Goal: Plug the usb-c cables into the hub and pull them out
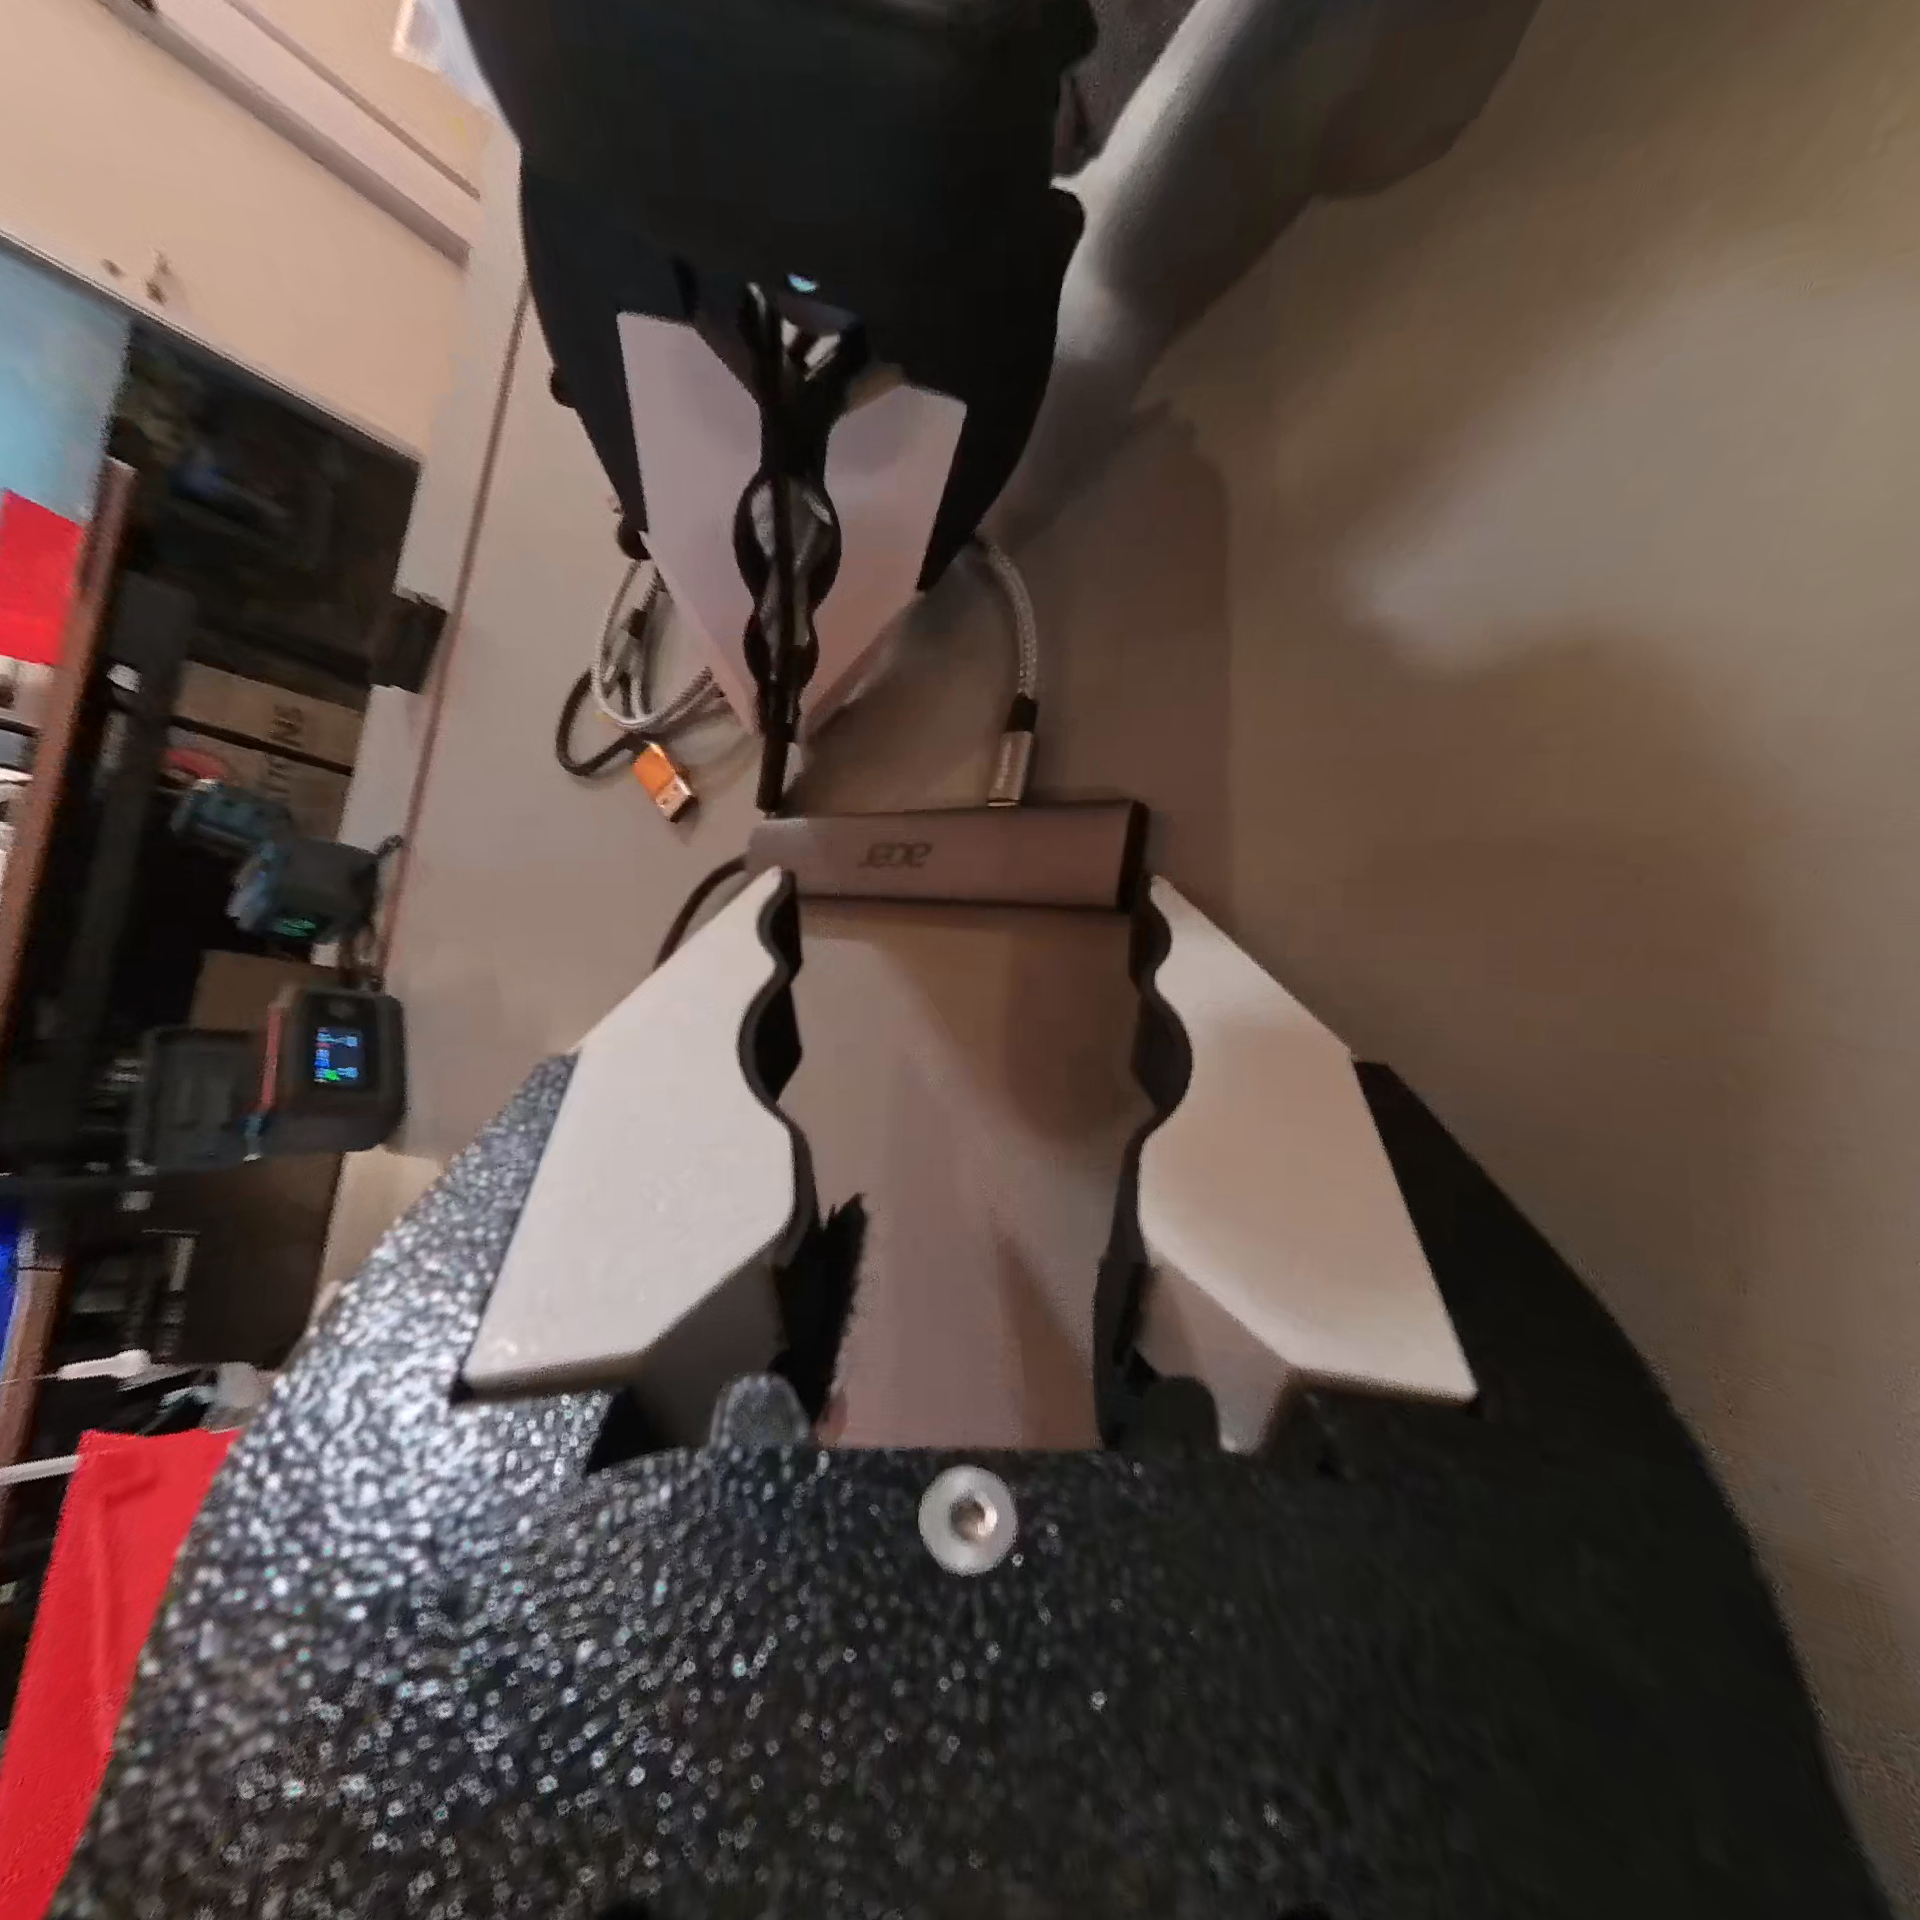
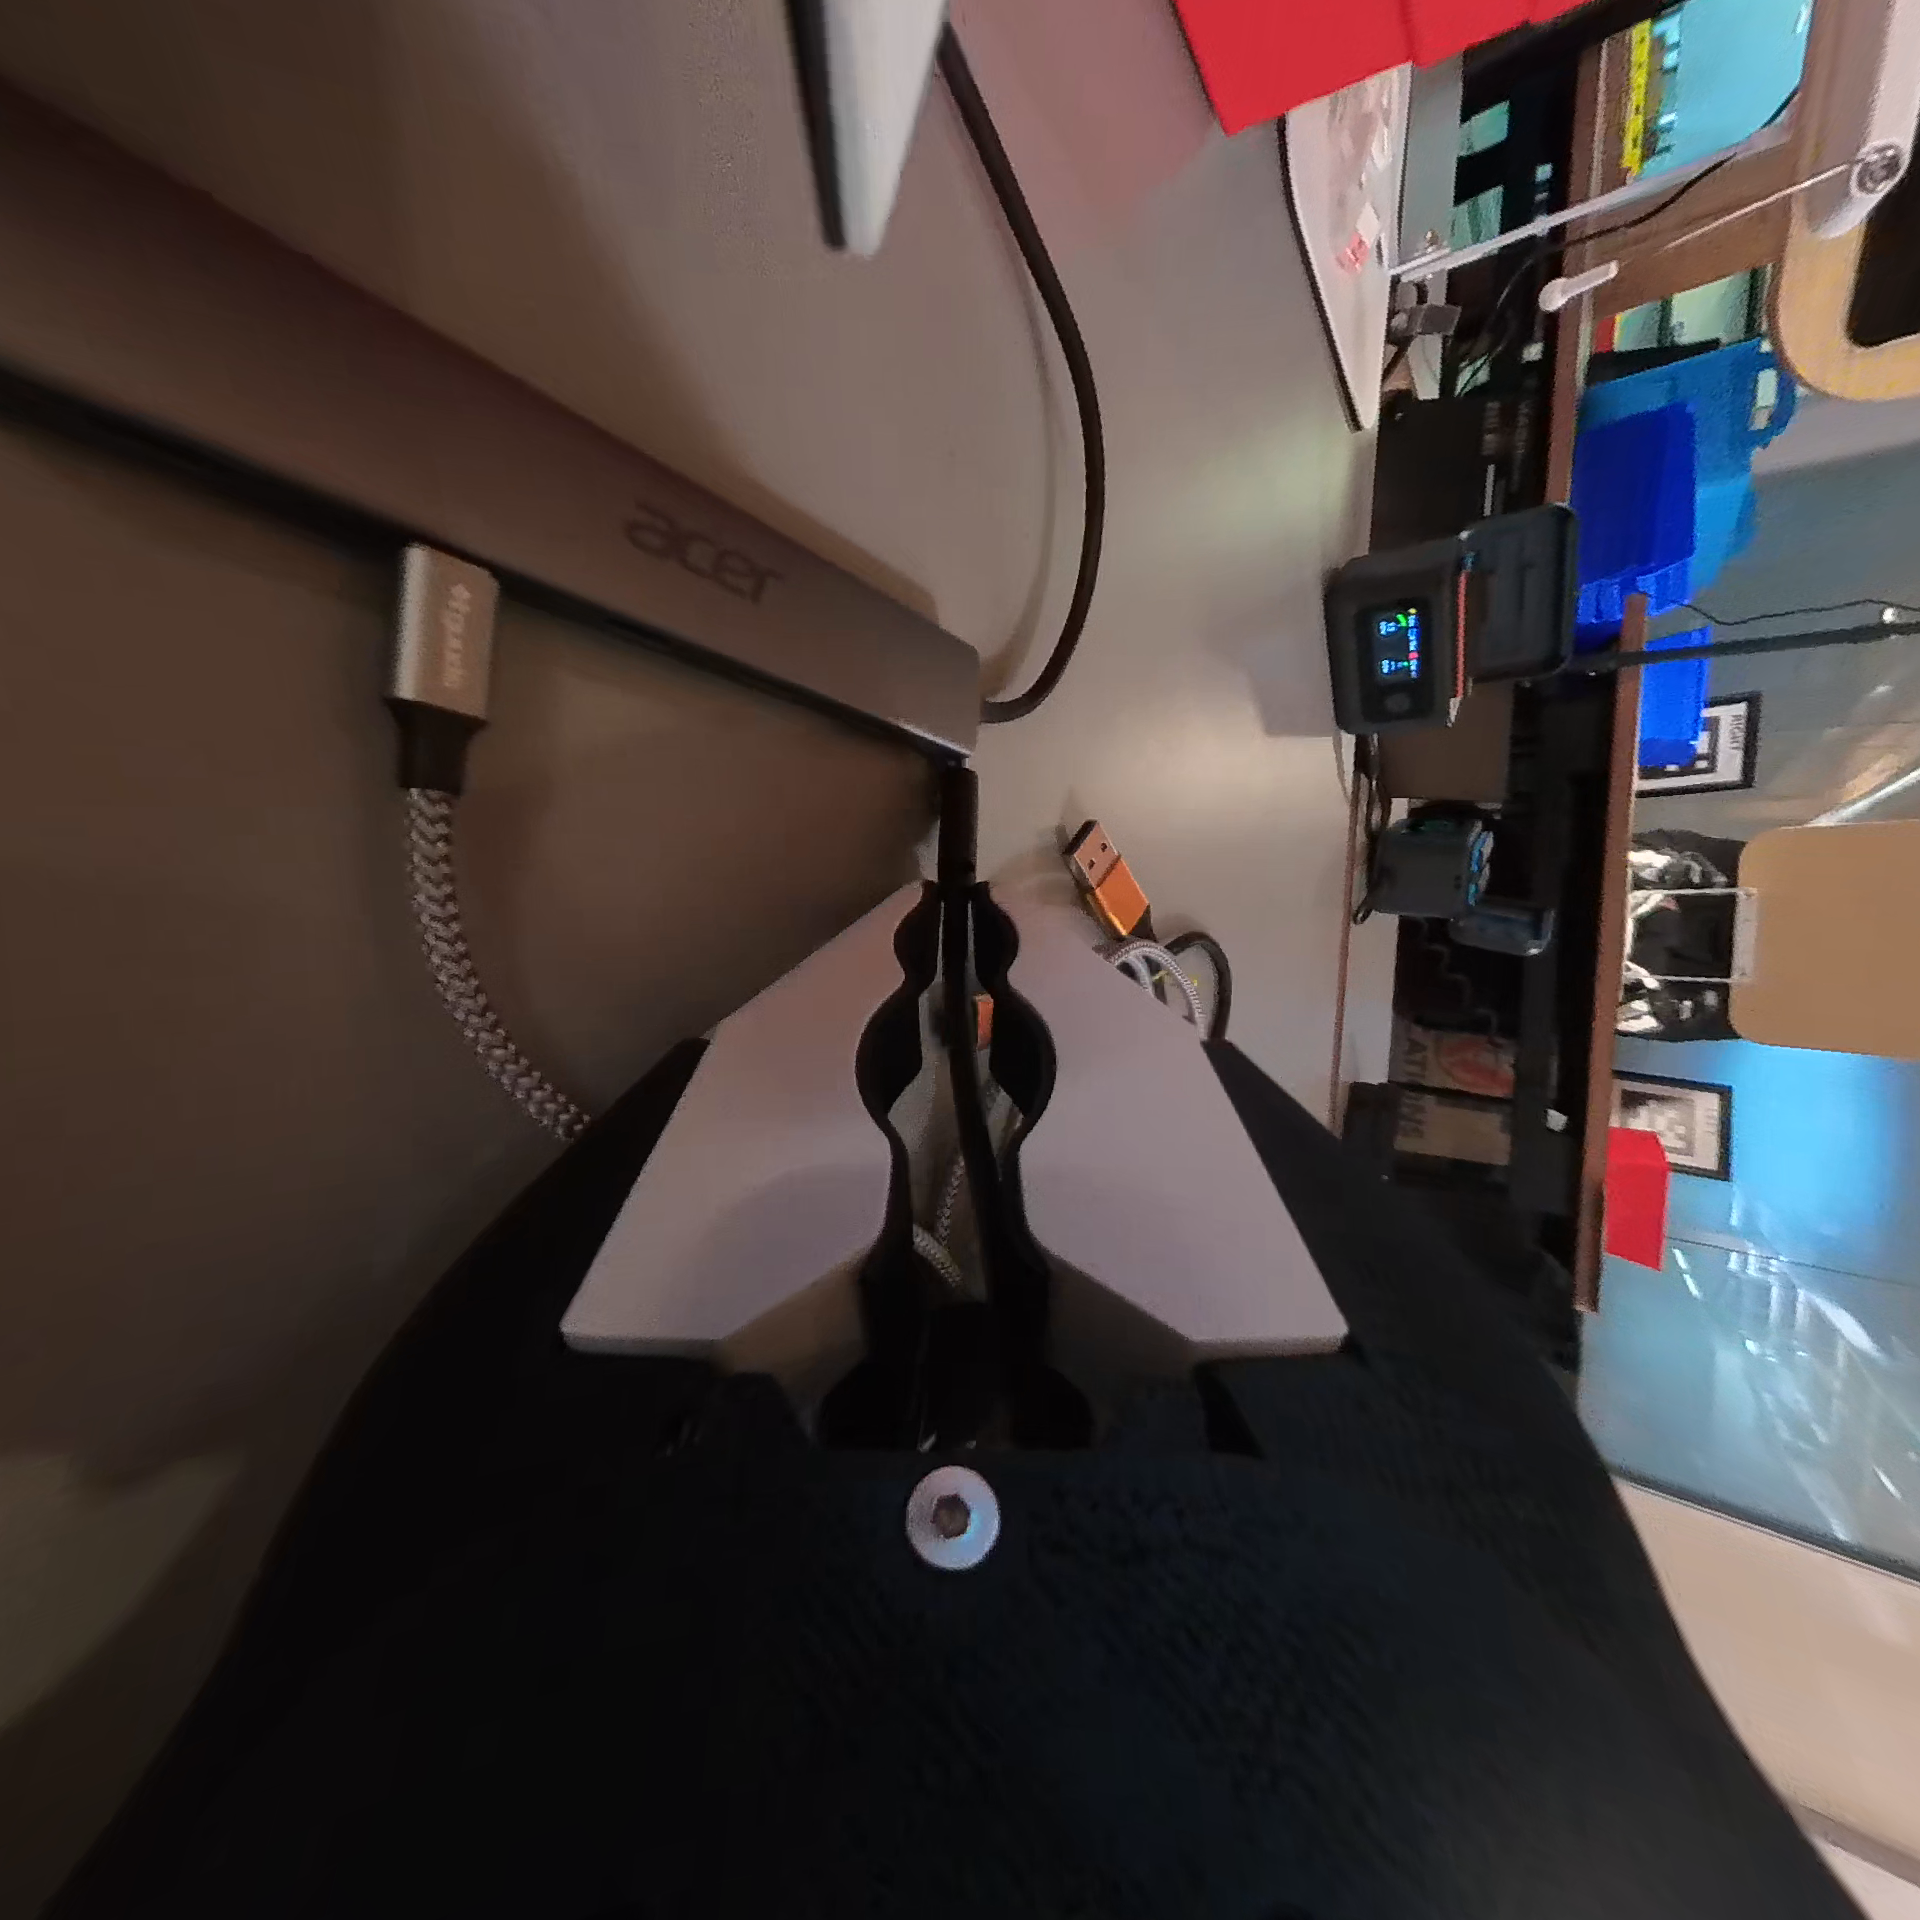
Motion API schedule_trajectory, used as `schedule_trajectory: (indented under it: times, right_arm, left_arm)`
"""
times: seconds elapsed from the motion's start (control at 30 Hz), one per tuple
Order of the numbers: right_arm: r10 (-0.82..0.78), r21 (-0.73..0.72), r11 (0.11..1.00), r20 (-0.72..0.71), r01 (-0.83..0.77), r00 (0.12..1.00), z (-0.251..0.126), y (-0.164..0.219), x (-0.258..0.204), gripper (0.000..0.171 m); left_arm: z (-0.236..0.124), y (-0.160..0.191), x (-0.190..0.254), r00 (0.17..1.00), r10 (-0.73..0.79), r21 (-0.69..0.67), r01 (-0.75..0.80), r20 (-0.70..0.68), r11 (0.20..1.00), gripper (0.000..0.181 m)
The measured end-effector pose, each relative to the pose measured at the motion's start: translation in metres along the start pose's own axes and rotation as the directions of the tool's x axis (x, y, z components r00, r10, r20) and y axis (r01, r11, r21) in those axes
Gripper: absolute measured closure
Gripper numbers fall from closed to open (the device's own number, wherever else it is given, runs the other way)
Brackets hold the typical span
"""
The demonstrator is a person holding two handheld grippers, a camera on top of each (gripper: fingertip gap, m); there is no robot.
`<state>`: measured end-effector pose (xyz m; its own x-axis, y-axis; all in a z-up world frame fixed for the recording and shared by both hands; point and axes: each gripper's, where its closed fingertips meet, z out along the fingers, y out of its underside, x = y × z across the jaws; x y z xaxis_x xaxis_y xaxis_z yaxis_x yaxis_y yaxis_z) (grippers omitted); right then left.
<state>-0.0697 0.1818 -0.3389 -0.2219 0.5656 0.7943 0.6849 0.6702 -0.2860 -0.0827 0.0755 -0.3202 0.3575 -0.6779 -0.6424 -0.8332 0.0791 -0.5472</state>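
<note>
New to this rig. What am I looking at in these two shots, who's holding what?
There is no robot arm here: a person carries two handheld two-finger grippers, each with a camera looking out along its fingers.

In the left wrist view, the left gripper has its pale fingers spread around the flat grey metal hub, steadying it on the beige tabletop. Opposite is the right gripper.

The right wrist view shows that right gripper shut on a thin black cable plug, its tip at the hub's end port; whether it is seated is unclear.

A silver braided cable is already plugged into the hub's side. An orange USB plug lies loose nearby.
</note>
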Motion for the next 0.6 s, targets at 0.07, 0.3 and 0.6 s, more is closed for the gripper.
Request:
schedule_trajectory:
  times: [0.07, 0.3, 0.6]
  right_arm:
    - [0.022, 0.011, 1.0, 0.01, -0.022, 1.0, 0.0, -0.001, -0.001, 0.166]
    - [0.058, 0.061, 0.996, 0.047, -0.061, 0.997, 0.0, -0.011, -0.005, 0.166]
    - [0.034, -0.01, 0.999, 0.038, -0.033, 0.999, 0.001, 0.001, 0.0, 0.165]
  left_arm:
    - [-0.002, 0.0, -0.005, 0.997, 0.05, -0.005, -0.05, 0.057, 0.999, 0.118]
    - [-0.003, 0.01, -0.022, 0.968, 0.152, -0.084, -0.138, 0.199, 0.987, 0.144]
    - [0.003, 0.024, -0.025, 0.923, -0.363, -0.111, 0.377, 0.128, 0.92, 0.131]
